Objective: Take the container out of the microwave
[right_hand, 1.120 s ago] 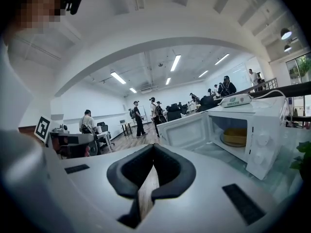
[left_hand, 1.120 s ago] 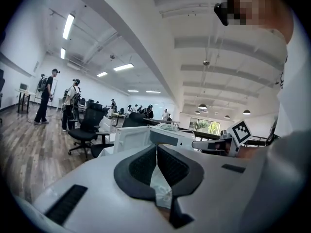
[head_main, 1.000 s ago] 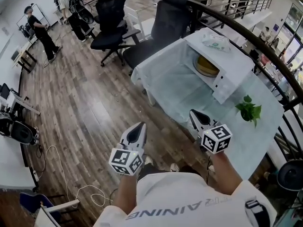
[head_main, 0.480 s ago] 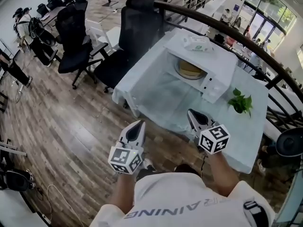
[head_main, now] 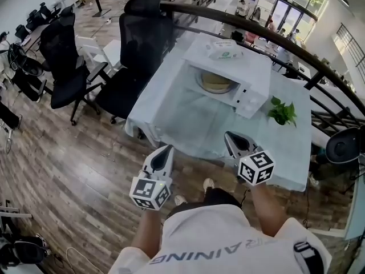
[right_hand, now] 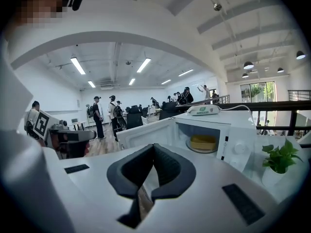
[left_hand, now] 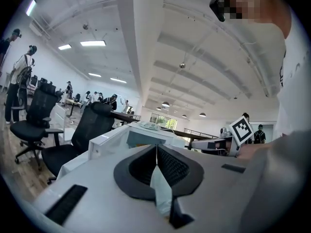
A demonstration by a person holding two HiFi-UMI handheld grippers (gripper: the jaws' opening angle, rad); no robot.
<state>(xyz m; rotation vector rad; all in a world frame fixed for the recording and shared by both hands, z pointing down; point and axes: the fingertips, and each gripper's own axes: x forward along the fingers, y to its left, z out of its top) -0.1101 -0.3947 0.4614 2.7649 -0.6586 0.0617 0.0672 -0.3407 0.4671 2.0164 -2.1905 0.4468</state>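
Both claws are closed and empty: the left claw [head_main: 169, 149] and the right claw [head_main: 230, 135] each have their dark pads pressed together with nothing between them, and they are held side by side in front of the person. Well ahead of the right claw, and a little to its right, the shallow round yellow container [right_hand: 203, 142] sits inside the white microwave oven [head_main: 251, 72], apart from both claws. The microwave's door [right_hand: 146, 132] stands swung open on the side nearer the left claw, so the cavity faces the claws. On top of the microwave lies a flat white packet with green print [head_main: 223, 51]. The microwave stands on a desk covered with a pale blue-green cloth [head_main: 171, 113], whose near edge lies just beyond the claw tips. Further to the right of the right claw, beside the microwave, is a small leafy green plant [head_main: 282, 111]. Beyond the left claw stand black office chairs [head_main: 134, 44] on a wooden plank floor [head_main: 68, 153], and a dark curved railing [head_main: 256, 30] runs behind the desk.
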